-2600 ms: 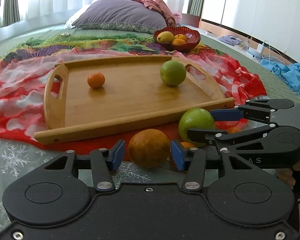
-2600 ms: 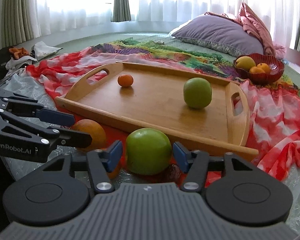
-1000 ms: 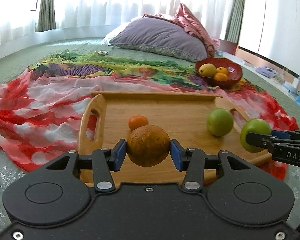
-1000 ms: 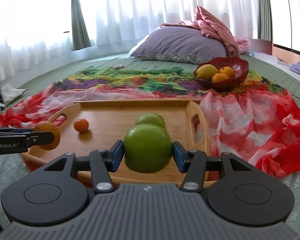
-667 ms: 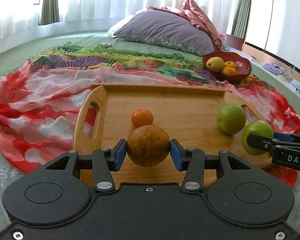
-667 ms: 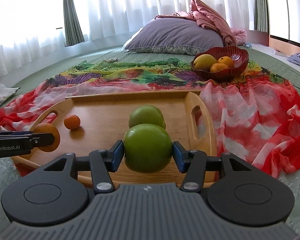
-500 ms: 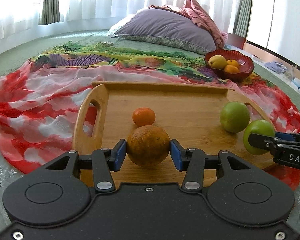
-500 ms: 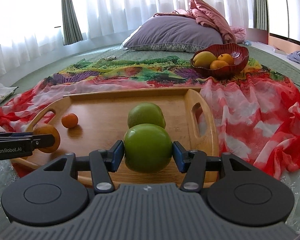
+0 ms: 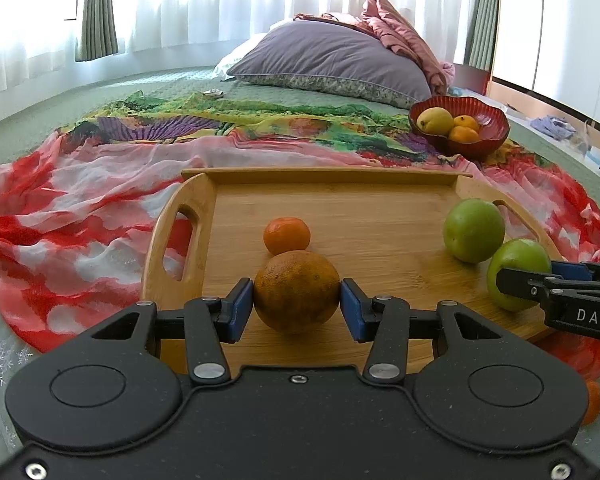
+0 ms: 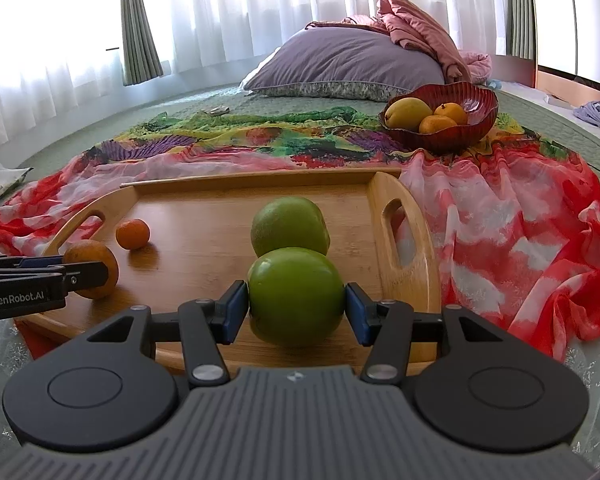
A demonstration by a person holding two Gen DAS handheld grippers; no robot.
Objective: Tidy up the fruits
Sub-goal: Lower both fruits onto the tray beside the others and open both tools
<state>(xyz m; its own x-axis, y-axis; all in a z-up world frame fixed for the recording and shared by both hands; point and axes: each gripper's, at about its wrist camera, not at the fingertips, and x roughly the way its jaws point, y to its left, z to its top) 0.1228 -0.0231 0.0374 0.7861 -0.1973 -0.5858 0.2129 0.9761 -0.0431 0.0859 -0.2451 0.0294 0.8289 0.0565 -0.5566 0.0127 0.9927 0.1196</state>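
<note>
My left gripper [image 9: 297, 306] is shut on a large brownish orange [image 9: 296, 290], held low over the near left part of the wooden tray [image 9: 364, 184], just in front of a small tangerine [image 9: 287, 235]. My right gripper [image 10: 296, 306] is shut on a green apple [image 10: 295, 295] over the tray's near right part, right in front of a second green apple [image 10: 289, 227] lying on the tray. In the right wrist view the left gripper with its orange [image 10: 92, 274] shows at the left edge. The held apple [image 9: 518, 272] appears at the right of the left wrist view.
The tray lies on a red and white scarf [image 9: 72, 216] spread over a green bedcover. Behind stands a red bowl [image 10: 444, 118] holding a yellow fruit and two oranges. A purple pillow [image 9: 332, 64] lies at the back. Another small orange [image 9: 592, 402] rests off the tray, lower right.
Both grippers have sunk a little and come closer over the tray, each still holding its fruit. The tray and the fruit lying on it look larger and nearer.
</note>
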